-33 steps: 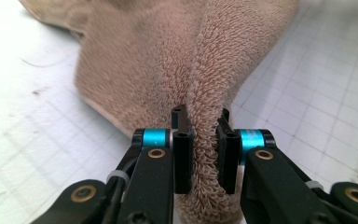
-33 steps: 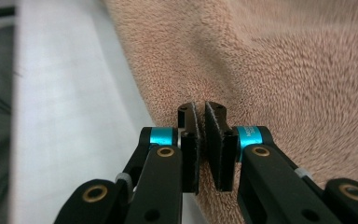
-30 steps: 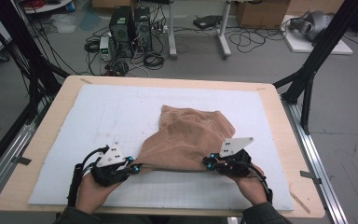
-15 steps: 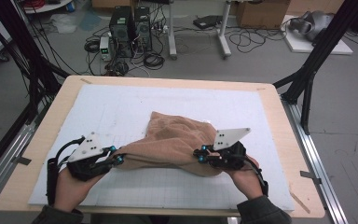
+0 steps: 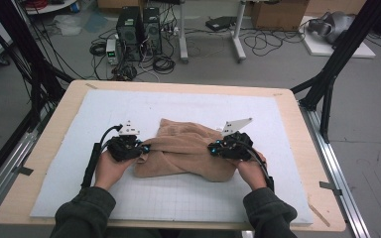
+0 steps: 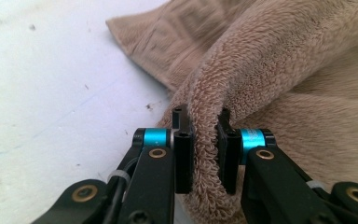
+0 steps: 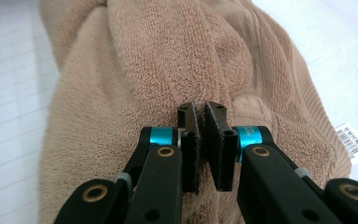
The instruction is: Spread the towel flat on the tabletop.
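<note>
A tan towel (image 5: 183,151) lies bunched in the middle of the white gridded mat (image 5: 79,119) that covers the bench (image 5: 297,114), and both tools work at its ends.

The left hand-held gripper (image 5: 143,148) sits at the towel's left end. In the left gripper view its jaws are nearly pressed together, pinching a thick fold of terry between the pads (image 6: 183,154); the fold rises out of the grip and arches away over the rest of the cloth. The left hand (image 5: 110,166) holds it from the near side of the towel.

The right hand-held gripper (image 5: 211,147) sits at the towel's right end, its grey plate pointing up and away. In the right gripper view its jaws stand almost closed, a thin layer of cloth caught in the narrow gap between them, the towel's bulk spreading beyond. A white label (image 7: 352,138) with a barcode pokes out at the towel's edge, to the right of the jaws.
</note>
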`<action>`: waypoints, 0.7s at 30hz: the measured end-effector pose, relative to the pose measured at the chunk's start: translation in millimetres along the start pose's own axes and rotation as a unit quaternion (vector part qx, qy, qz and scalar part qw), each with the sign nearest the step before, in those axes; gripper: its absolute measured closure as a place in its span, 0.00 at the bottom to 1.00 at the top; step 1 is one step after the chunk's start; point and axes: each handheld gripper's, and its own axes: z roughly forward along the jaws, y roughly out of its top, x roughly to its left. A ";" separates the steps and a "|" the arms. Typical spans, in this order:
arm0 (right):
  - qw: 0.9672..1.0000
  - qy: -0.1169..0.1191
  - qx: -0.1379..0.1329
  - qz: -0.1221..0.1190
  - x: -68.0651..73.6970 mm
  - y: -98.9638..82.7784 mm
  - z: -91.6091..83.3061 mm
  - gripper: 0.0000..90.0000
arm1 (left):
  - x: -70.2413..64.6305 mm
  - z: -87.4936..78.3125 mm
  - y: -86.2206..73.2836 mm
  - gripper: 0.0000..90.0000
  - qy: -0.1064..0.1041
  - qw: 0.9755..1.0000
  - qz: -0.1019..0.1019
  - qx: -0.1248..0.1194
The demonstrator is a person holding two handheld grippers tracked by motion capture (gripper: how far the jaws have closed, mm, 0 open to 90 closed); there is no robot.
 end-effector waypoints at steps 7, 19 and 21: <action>1.000 0.006 -0.010 0.016 -3.2 -1.2 -1.2 0.90 | 2.3 -4.6 0.1 0.76 0.005 1.000 0.004 0.001; 0.998 -0.002 -0.054 -0.007 21.9 -1.7 -32.2 0.75 | -3.7 -59.0 -6.5 0.54 -0.001 0.999 0.016 -0.044; 0.998 -0.001 -0.058 -0.008 25.5 -2.5 -37.3 0.74 | -3.3 -68.1 -8.6 0.52 0.002 0.998 0.014 -0.056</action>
